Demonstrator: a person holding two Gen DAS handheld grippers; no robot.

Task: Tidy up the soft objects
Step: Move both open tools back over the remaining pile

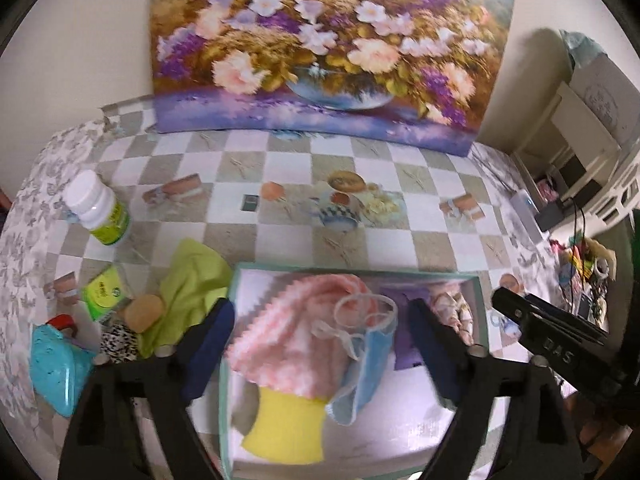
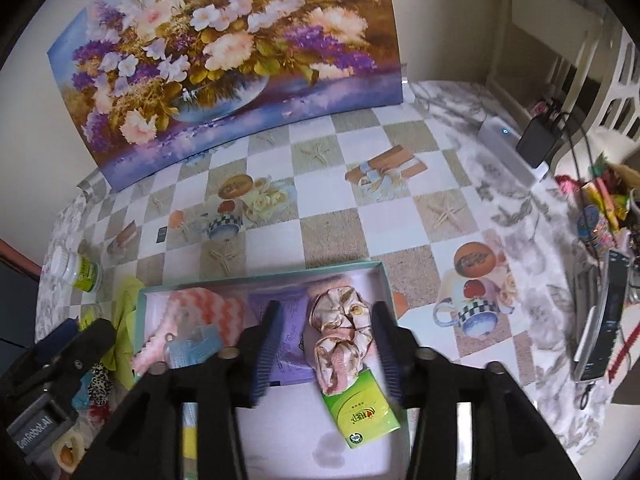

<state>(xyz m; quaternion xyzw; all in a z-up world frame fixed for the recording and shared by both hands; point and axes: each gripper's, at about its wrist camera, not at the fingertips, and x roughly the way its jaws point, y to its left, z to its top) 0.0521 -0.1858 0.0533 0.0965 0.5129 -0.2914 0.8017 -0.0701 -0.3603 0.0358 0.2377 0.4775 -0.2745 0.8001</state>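
Observation:
A shallow teal-rimmed box [image 1: 352, 271] [image 2: 260, 278] sits on the checkered table. In it lie a pink-white zigzag cloth [image 1: 296, 336] [image 2: 200, 304], a blue face mask [image 1: 372, 364] [image 2: 196, 346], a yellow sponge [image 1: 286, 428], a purple packet [image 2: 292, 340], a floral scrunchie [image 2: 340, 328] [image 1: 452, 308] and a green tissue pack [image 2: 360, 408]. My left gripper [image 1: 324, 348] is open and empty above the cloth and mask. My right gripper [image 2: 324, 348] is open and empty, its fingers either side of the scrunchie.
Left of the box lie a lime green cloth [image 1: 192, 280], a white bottle [image 1: 98, 210], a green packet [image 1: 105, 290], a cork-coloured puff [image 1: 144, 310], a leopard-print item [image 1: 120, 340] and a teal pouch [image 1: 54, 364]. A floral painting [image 1: 328, 40] leans at the back. Clutter [image 2: 604, 208] lies right.

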